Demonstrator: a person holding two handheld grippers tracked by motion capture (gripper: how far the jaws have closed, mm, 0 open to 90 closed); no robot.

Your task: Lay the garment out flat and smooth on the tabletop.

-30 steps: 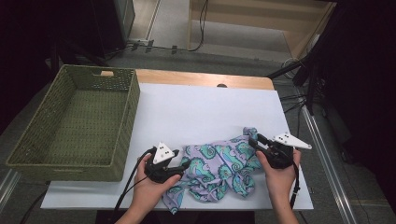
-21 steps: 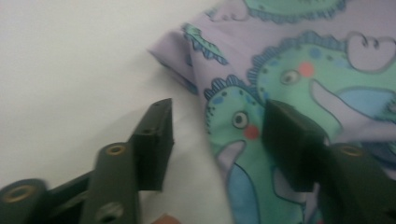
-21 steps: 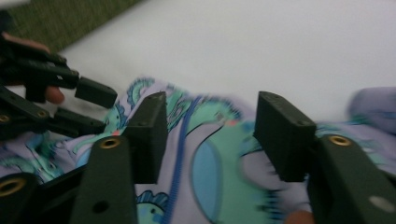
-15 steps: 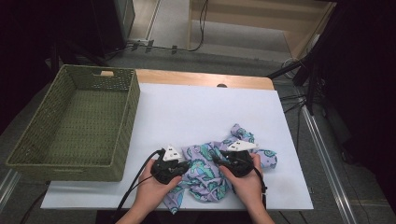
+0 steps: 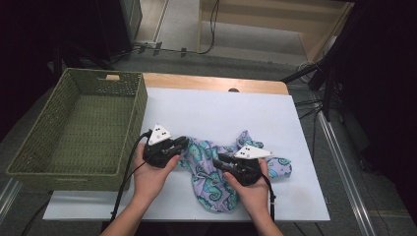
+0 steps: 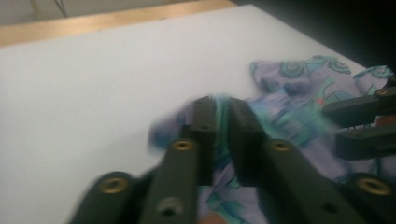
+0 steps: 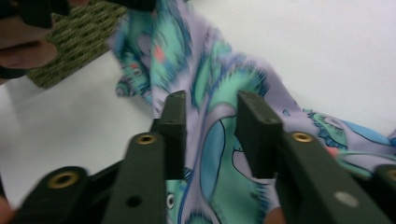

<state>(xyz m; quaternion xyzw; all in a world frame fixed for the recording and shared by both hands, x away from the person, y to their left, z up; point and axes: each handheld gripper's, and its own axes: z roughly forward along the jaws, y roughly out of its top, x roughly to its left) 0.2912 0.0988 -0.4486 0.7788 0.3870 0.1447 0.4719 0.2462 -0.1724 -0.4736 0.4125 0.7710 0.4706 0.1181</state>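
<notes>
— Two grippers are working one cloth, a lilac piece with teal swirls, crumpled on the white mat near its front edge, to the right of the woven basket. How do they stand?

— On the left gripper, the jaws have just been easing apart a little, yet a thin fold of cloth is pinched between the pads, so it grips the cloth's left edge. On the right gripper, the jaws have been opening too; they stand apart with fabric lying across the gap, and the pads don't look to press on it.

— So what could go wrong?

— Likely a one-sided lift. If the left hand rises while the right has no hold, the cloth would hang in a bunch instead of spreading. The left pinch is slim as well; a tug could slip it free.

— And the basket?

— Close by the left hand; a trailing corner might snag on its rim.
</notes>
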